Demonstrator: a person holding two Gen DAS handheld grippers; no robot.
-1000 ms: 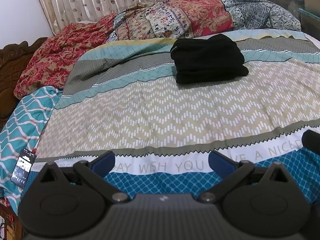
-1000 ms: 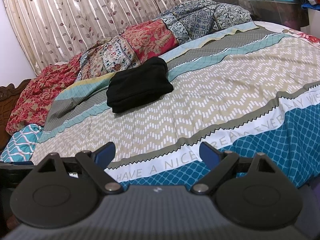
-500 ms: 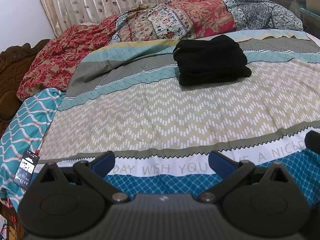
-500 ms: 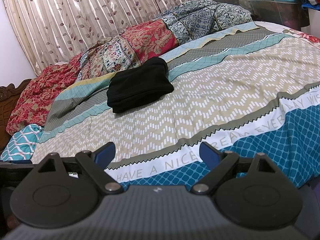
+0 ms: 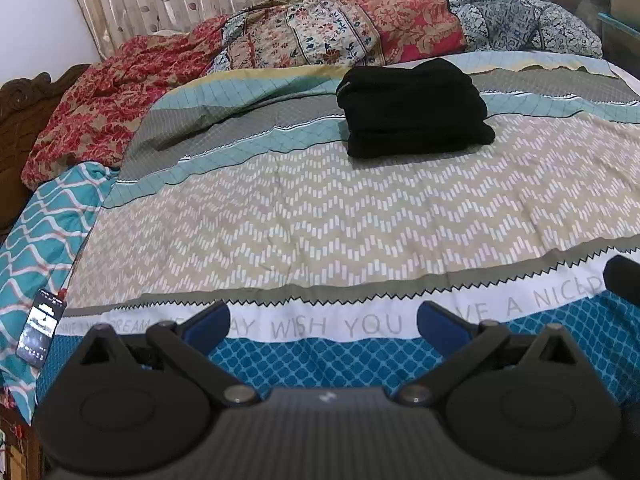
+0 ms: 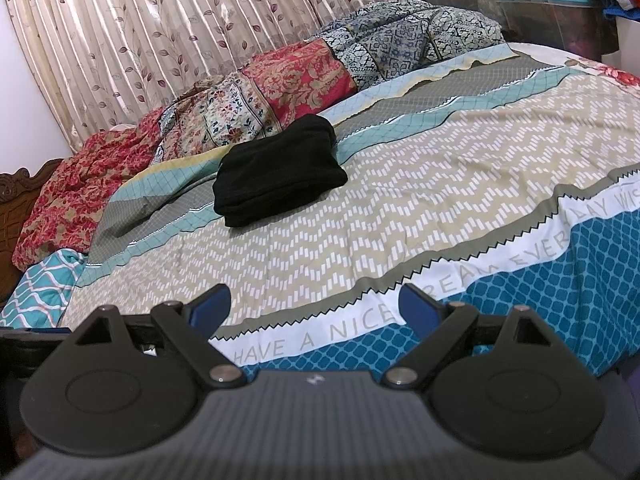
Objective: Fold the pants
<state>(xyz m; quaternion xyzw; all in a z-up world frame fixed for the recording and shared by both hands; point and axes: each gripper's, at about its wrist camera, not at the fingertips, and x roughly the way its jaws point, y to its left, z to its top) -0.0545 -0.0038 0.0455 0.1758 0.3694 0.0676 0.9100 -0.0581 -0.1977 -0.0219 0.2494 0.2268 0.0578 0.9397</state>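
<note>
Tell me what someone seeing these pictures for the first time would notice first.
Probably the black folded pants, a compact dark bundle on the far half of the patterned bedspread, apart from both grippers. Behind it, a rumpled red and floral quilt lies along the curtain. A phone sits at the bed's left edge.

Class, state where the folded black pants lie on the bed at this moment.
In both wrist views, the folded black pants lie far across the bedspread, just before the rumpled floral quilts.

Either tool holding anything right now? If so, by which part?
Nothing held. Left tool and right tool are both open and empty; the folded black pants lie apart on the bed.
</note>
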